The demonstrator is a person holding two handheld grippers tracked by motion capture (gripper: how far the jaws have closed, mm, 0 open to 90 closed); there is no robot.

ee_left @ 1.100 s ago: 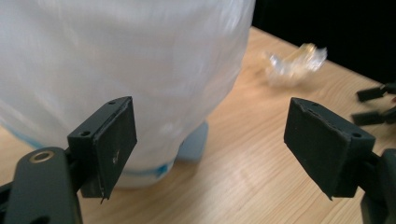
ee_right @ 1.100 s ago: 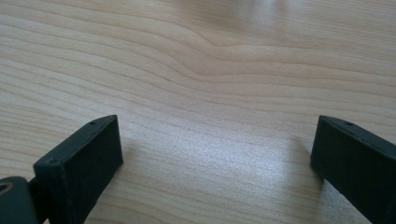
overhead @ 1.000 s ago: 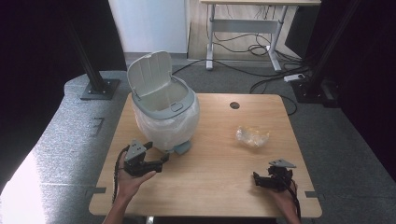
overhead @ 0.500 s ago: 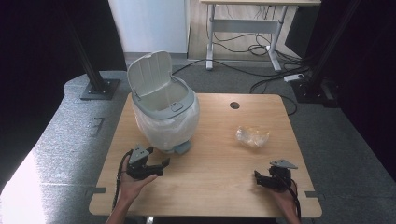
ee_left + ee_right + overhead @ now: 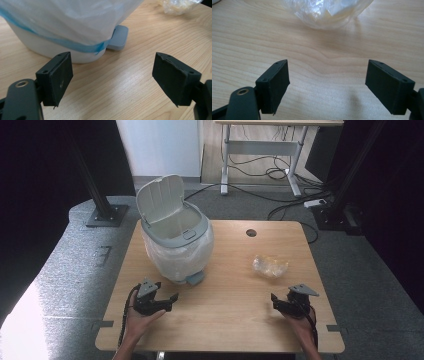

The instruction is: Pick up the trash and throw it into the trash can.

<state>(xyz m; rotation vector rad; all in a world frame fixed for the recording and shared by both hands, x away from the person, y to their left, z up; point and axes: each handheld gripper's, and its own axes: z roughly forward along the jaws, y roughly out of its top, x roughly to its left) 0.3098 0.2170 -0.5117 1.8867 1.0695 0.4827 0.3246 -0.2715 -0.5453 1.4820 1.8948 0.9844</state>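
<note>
A white pedal bin (image 5: 175, 245) with a grey rim and its lid (image 5: 160, 195) raised stands on the left half of the wooden table (image 5: 230, 330). It is lined with a clear bag. A crumpled clear plastic wad (image 5: 270, 266) lies to the right. My left gripper (image 5: 167, 292) is open near the front left, just short of the bin's grey pedal (image 5: 195, 278). In the left gripper view, the left gripper (image 5: 112, 77) is empty, with the bin (image 5: 62, 30) and pedal (image 5: 118, 37) ahead. My right gripper (image 5: 276, 301) is open; its jaws have just been closing on nothing. The wad (image 5: 329, 11) lies beyond the right gripper (image 5: 327, 82).
A round cable hole (image 5: 251, 233) sits in the table's far side. Behind the table are a desk frame (image 5: 260, 150) and cables on the floor (image 5: 280, 175). Black stand posts (image 5: 95, 190) rise at the left and right.
My left gripper has sunk a little towards the tabletop and the near edge. The right gripper's jaws stand slightly narrower; the hand has stayed put.
</note>
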